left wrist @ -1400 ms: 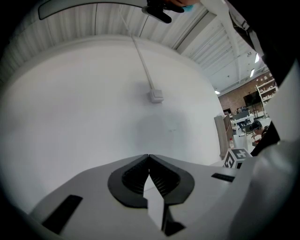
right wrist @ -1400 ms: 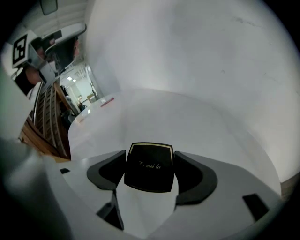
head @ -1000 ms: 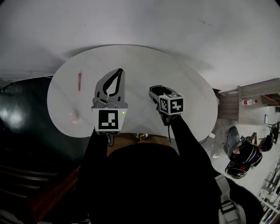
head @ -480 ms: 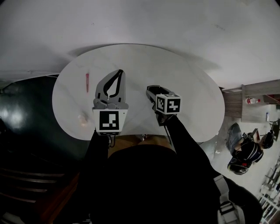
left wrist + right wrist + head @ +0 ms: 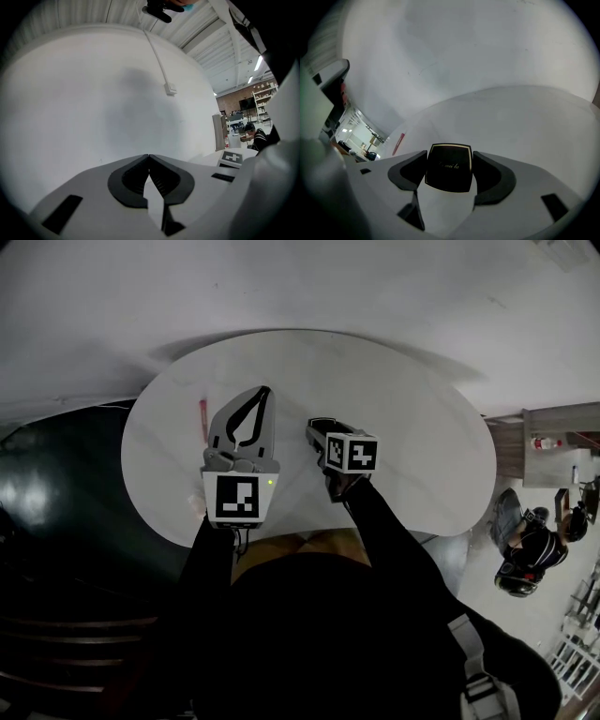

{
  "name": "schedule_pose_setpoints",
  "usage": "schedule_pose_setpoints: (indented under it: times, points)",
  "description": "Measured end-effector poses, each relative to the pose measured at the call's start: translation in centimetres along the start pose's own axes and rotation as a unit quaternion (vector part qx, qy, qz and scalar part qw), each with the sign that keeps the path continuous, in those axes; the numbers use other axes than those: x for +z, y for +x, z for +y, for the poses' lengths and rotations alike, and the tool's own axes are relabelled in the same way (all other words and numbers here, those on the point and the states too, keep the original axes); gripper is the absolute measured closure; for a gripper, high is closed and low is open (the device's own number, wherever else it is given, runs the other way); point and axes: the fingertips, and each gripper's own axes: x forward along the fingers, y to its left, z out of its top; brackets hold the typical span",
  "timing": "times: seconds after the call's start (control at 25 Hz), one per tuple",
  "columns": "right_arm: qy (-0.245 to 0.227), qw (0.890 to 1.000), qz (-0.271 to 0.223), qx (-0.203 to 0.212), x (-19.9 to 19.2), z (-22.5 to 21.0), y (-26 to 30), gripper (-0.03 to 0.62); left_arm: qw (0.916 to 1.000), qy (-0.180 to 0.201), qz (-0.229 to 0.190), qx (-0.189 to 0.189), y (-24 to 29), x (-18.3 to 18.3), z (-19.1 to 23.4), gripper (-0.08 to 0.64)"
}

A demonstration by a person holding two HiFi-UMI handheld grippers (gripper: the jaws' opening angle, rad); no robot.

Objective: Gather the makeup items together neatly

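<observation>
Tongs on both sides hang over the near half of a round white bench (image 5: 403,427), side by side and close to each other, a little left of its middle. Bare bench top spreads wide to the right and ahead of them. The curved far edge runs close beneath a pale wall (image 5: 309,287), and the left edge drops off to a dark floor (image 5: 56,484). A slim red stick (image 5: 202,416) lies on the bench just left of the left tongs (image 5: 261,399), near that left edge. In the right gripper view the same stick shows at the left, well short of the far rim.

Both forearms, in black sleeves (image 5: 375,531), reach forward from the near edge. The left one runs almost straight ahead, while the right one slants inward from the right. Its marker cube (image 5: 352,453) faces up and its tongs point ahead and slightly left. The left gripper view looks mostly at the wall, with only a sliver of bench at its right.

The left tongs are pressed together at the tips, with nothing between them. The right tongs (image 5: 450,157) are clamped on a black compact (image 5: 449,171) with a thin gold border, one jaw against each of its side edges. Its lid faces the camera and its front end juts a little past the jaw tips, above the white bench top
</observation>
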Motion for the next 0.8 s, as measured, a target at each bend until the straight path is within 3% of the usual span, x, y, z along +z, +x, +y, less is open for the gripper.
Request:
schedule_pose_setpoints:
  times: [0.4, 0.8]
  points:
    - [0.022, 0.999, 0.016, -0.04, -0.9, 0.6, 2.6, 0.268, 0.9998, -0.02, -0.001, -0.007, -0.3, -1.9, 2.8, 0.543]
    - [-0.044, 0.996, 0.009, -0.081, -0.7, 0.4, 2.3, 0.268, 0.9994, -0.027, 0.001, -0.02, -0.2, -2.5, 3.4, 0.543]
